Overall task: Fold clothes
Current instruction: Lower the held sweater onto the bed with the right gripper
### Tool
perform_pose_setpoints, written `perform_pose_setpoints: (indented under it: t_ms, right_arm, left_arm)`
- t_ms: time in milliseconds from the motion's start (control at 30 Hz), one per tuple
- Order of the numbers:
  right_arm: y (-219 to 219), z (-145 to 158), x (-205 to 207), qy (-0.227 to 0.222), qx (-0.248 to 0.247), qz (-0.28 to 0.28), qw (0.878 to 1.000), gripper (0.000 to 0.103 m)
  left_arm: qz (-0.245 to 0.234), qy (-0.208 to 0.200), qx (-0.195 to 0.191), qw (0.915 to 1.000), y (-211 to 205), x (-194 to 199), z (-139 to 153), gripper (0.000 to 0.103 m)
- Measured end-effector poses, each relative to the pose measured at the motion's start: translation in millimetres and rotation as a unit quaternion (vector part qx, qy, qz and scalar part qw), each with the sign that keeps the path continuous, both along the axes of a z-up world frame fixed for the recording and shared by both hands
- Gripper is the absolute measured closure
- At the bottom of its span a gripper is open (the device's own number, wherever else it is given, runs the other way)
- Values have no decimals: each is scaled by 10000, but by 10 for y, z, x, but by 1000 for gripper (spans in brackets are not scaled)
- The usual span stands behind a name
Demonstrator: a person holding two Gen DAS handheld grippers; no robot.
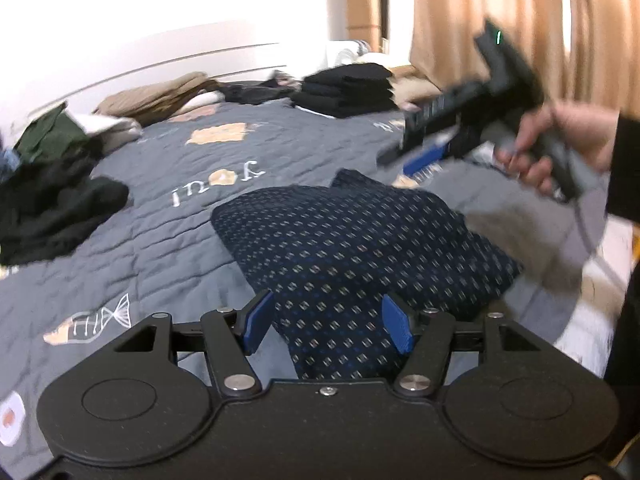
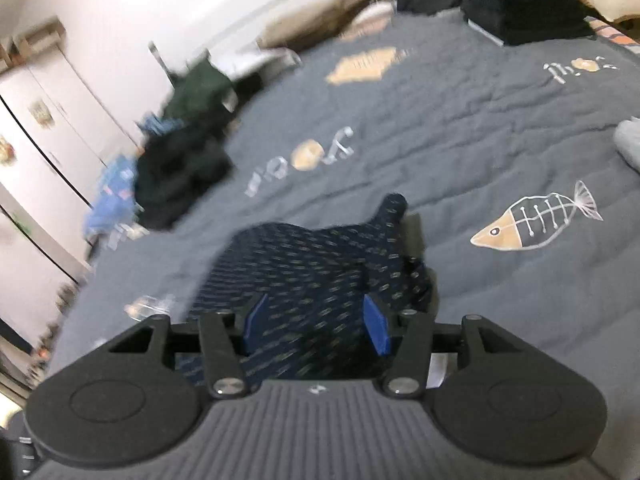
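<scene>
While both tools (image 1: 326, 326) (image 2: 316, 326) gape empty above the patterned garment (image 1: 352, 240), black folded stack (image 1: 346, 90) sits behind.

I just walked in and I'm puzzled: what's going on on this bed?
A person is folding laundry with two hand-held grippers. The navy patterned garment lies folded on the grey quilted bedspread, and the left gripper and right gripper are both open above it. A stack of folded black clothes sits farther back.

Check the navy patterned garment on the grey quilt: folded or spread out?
Folded. The navy patterned garment lies as a compact bundle with doubled edges on the grey quilt, not laid flat.
</scene>
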State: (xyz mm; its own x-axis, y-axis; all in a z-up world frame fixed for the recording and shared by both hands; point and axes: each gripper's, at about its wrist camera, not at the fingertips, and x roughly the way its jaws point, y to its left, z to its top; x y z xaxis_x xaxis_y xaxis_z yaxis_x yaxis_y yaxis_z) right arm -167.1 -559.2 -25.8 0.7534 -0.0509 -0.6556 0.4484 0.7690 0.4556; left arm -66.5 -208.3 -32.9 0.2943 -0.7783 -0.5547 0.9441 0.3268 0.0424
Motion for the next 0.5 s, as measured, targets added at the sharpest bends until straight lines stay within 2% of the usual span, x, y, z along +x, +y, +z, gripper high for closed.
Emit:
perform_pose_setpoints:
  t_ms: [200, 333, 500]
  right_arm:
    - [-232, -260, 245, 0, 101, 157, 9998, 51]
    - [-291, -350, 423, 11, 176, 375, 9991, 50]
    - [-334, -536, 568, 1, 880, 592, 9944, 49]
  left_arm:
    - [468, 545, -375, 9967, -22, 280, 15, 44]
    - [671, 760, -407, 9940, -61, 390, -30, 44]
    - [773, 786, -288, 9935, -105, 437, -124, 44]
